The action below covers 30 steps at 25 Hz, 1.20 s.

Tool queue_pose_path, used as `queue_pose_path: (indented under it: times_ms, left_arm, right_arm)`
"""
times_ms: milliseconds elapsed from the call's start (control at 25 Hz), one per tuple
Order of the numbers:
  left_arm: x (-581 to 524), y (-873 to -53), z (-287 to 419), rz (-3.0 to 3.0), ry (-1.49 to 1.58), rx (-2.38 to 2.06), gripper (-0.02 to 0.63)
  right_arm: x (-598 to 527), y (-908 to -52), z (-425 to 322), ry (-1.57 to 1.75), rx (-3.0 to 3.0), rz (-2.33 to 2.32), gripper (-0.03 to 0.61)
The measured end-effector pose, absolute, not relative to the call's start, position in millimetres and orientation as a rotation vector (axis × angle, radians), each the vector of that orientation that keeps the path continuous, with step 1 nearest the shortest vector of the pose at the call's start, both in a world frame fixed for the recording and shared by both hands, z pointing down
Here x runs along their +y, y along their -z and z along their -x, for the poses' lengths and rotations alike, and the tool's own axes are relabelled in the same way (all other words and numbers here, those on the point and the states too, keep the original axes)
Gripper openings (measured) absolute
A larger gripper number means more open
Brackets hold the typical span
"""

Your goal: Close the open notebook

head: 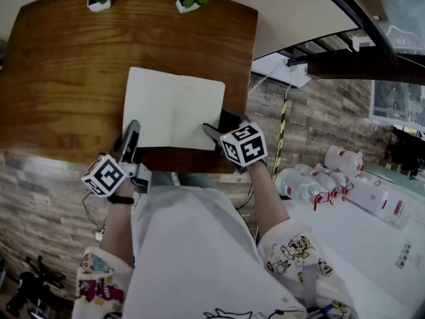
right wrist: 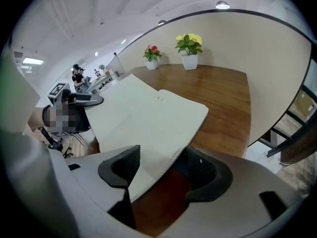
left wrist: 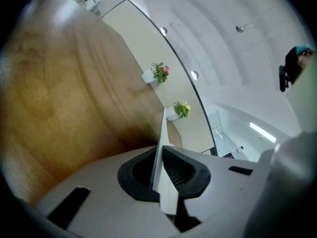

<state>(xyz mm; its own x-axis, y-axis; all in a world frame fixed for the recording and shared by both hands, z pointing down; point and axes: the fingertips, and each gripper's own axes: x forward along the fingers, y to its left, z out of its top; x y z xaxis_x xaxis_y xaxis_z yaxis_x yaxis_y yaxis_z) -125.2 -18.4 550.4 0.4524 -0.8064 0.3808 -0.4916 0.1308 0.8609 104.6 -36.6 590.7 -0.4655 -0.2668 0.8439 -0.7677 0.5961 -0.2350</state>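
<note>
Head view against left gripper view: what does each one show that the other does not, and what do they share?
Only the head view: the whole open notebook lying on the table, the right gripper at its near right corner, and the person's sleeves.
Only the left gripper view: the left gripper's fingers closed on a thin edge of the notebook, seen edge-on.
Both: the wooden table, the pink flower pot and the yellow flower pot.
</note>
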Motion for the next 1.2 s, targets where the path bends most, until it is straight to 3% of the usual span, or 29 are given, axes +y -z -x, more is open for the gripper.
queue_pose_path:
  times_ms: [1200]
  left_arm:
    - [-18.9, -493.5, 72.3, -1.888, -0.06, -1.238, 0.009]
  right_arm:
    - [-22.1, -543.8, -137.4, -0.986, -2.193, -1.123, 0.268]
